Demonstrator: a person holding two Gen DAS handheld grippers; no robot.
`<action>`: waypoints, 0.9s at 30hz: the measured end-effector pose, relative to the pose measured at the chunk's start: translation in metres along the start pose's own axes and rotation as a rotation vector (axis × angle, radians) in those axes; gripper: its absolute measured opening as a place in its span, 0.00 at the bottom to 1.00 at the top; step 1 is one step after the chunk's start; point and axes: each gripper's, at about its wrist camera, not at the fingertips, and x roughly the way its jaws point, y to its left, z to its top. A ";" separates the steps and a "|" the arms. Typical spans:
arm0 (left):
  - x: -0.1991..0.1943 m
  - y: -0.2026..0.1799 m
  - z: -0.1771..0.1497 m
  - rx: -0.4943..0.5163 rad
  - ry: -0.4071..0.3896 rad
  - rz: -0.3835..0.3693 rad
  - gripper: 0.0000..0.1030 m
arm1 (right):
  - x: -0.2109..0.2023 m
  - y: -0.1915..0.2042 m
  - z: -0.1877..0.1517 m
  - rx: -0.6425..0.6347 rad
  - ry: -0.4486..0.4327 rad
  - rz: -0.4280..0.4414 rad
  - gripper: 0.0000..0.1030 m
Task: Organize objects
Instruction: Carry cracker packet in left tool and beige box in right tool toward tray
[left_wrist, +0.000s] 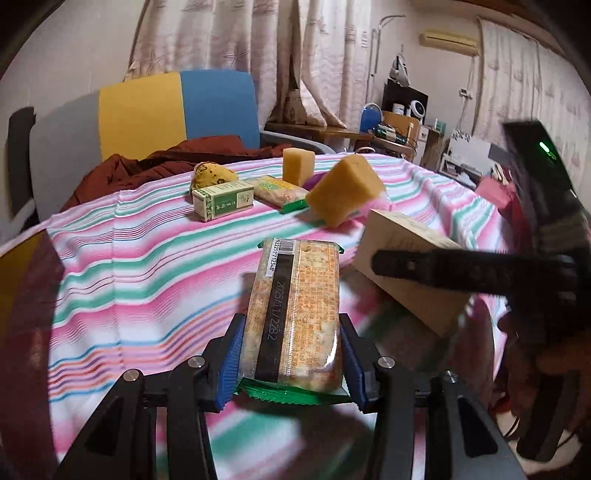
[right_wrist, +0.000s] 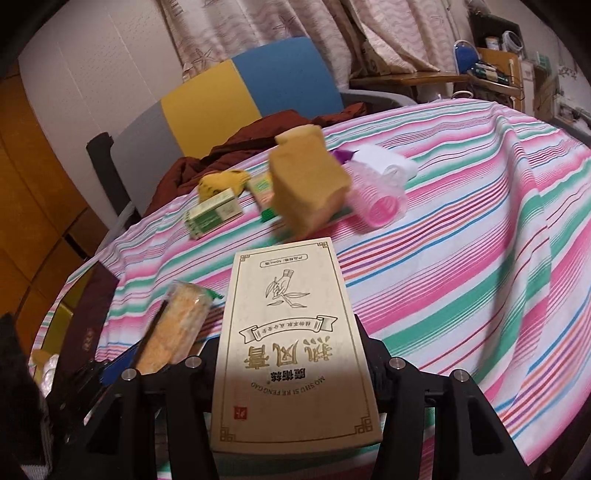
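Observation:
My left gripper (left_wrist: 291, 354) is shut on a cracker packet (left_wrist: 299, 314) with green ends, held above the striped tablecloth (left_wrist: 147, 266). My right gripper (right_wrist: 291, 369) is shut on a cream box (right_wrist: 291, 343) with Chinese print; it also shows in the left wrist view (left_wrist: 402, 273), right of the packet. The packet appears in the right wrist view (right_wrist: 177, 325) at the left. Farther back lie a green-white box (left_wrist: 223, 197), a second cracker packet (left_wrist: 280, 192), two yellow sponges (left_wrist: 343, 194) (left_wrist: 297, 166) and a spotted yellow cloth (left_wrist: 212, 175).
A pink hair roller (right_wrist: 380, 199) and a white object (right_wrist: 384, 158) lie behind the sponge. A yellow-and-blue chair (left_wrist: 177, 110) with brown cloth (left_wrist: 155, 166) stands behind the table. A dark booklet (right_wrist: 92, 314) lies at the left edge. Cluttered shelves (left_wrist: 399, 125) are at the back right.

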 end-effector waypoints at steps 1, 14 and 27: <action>-0.004 0.002 -0.003 -0.001 0.002 0.004 0.47 | 0.000 0.004 -0.002 -0.006 0.007 0.002 0.53; -0.096 0.082 -0.021 -0.295 -0.101 0.033 0.47 | -0.006 0.080 -0.015 -0.086 0.032 0.116 0.53; -0.137 0.166 -0.048 -0.433 -0.071 0.234 0.47 | -0.012 0.195 -0.012 -0.191 0.050 0.343 0.53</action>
